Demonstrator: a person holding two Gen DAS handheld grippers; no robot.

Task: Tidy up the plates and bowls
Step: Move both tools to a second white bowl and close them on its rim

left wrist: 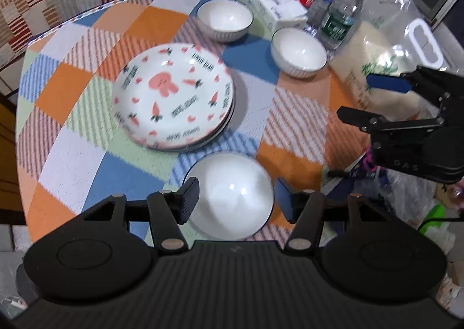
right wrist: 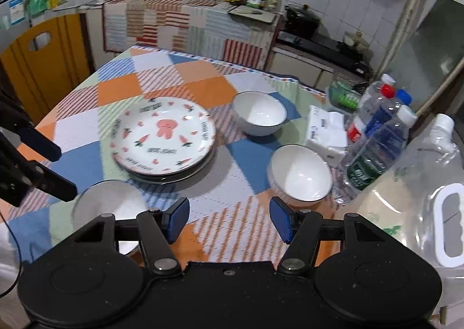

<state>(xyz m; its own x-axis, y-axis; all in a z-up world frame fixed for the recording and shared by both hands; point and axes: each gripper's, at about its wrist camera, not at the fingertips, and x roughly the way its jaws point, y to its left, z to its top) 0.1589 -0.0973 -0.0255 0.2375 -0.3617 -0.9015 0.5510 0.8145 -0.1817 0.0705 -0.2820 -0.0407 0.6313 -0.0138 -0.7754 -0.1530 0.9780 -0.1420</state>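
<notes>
Ahead and left of the left gripper (left wrist: 236, 200), whose parted jaws grip nothing, sits the plate stack (left wrist: 174, 97); a white bowl (left wrist: 232, 198) lies beneath them. The right gripper (right wrist: 229, 220) hangs wide, empty; another bowl (right wrist: 300, 173) sits just right.

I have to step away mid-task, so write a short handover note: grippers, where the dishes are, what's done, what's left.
Left gripper: open, empty, above the near bowl.
Right gripper: open, empty, over bare tablecloth.
Plates: stacked mid-table, bunny plate on top.
Bowls: three, each standing alone; near one by the stack, far bowl, right bowl beside the bottles.
Done: plates stacked.
Left: probably nest the three bowls.
</notes>
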